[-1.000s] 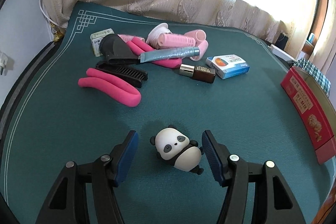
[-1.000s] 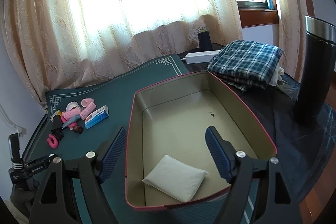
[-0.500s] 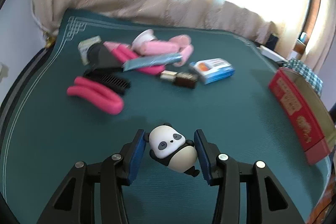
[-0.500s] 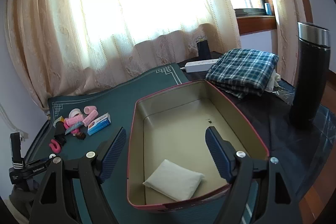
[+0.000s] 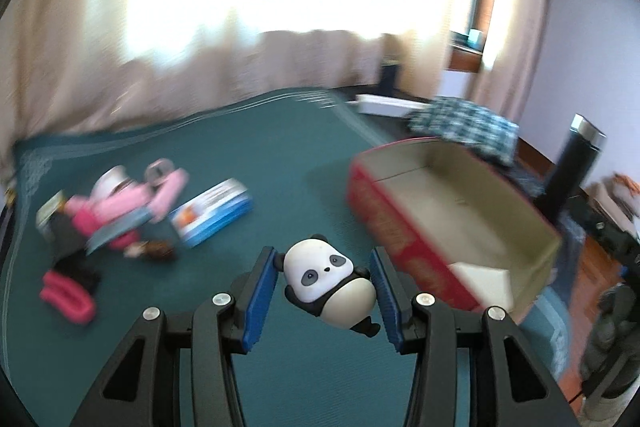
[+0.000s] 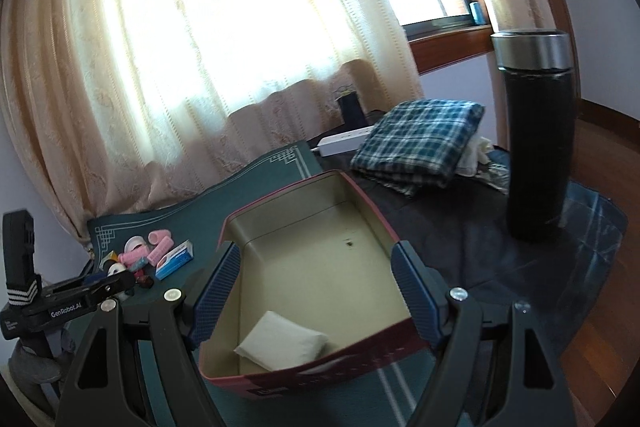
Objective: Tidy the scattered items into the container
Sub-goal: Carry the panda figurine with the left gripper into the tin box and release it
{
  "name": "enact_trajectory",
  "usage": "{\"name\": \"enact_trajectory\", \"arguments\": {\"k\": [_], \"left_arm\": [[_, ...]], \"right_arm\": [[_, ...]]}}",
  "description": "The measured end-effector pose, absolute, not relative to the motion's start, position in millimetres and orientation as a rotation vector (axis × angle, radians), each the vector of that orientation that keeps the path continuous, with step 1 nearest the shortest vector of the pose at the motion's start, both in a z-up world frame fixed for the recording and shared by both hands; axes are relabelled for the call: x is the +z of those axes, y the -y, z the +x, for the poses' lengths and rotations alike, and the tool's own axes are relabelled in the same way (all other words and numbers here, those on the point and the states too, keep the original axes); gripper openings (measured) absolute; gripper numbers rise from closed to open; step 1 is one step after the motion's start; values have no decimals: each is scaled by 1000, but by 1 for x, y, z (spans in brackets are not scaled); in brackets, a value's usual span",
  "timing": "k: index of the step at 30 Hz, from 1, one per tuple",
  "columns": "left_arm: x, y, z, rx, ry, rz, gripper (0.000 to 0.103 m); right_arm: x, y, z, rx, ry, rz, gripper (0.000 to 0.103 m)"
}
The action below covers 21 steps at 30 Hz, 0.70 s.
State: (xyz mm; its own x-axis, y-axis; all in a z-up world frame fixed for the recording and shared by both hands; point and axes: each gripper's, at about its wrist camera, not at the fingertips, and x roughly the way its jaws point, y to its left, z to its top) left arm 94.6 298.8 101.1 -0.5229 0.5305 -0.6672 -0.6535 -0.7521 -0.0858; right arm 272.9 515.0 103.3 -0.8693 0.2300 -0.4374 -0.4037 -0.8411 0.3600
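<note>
A white-and-black panda figure (image 5: 326, 277) hangs above the green mat (image 5: 280, 155), with my left gripper (image 5: 324, 291) shut on it, blue pads pressing both sides. The red box (image 5: 384, 219) lies to its right, open at the top, with a white pad (image 5: 480, 275) inside. On the mat at the left lie pink curlers (image 5: 124, 199), a blue-and-white carton (image 5: 212, 211), a small brown bottle (image 5: 154, 249) and a pink clip (image 5: 66, 297). My right gripper (image 6: 314, 291) is open above the near end of the red box (image 6: 304, 371), with nothing held.
A tall black flask (image 6: 536, 147) stands right of the box. A folded plaid cloth (image 6: 420, 143) and a white power strip (image 6: 344, 141) lie behind it. Curtains hang along the far edge of the table. The left view is blurred by motion.
My left gripper shut on the panda, lifted it off the mat and swung right, bringing the red box into view. The right gripper shifted a little over the box and stayed open.
</note>
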Motion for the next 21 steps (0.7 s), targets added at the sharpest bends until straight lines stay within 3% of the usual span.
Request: {"name": "enact_trajectory", "arguments": {"k": [10,17,21], "left_arm": [[103,-401,115,2058,-307,-883,49],[85,-431,115,1993,-339,-931,50],[89,-424,111,2017,-310,-920,73]], "right_arm": [[95,-540,288,2637,-678,-567,81],[94,-551,287,2613,-700,-568,81],[94,-549,282,2622,-706,-575,81]]}}
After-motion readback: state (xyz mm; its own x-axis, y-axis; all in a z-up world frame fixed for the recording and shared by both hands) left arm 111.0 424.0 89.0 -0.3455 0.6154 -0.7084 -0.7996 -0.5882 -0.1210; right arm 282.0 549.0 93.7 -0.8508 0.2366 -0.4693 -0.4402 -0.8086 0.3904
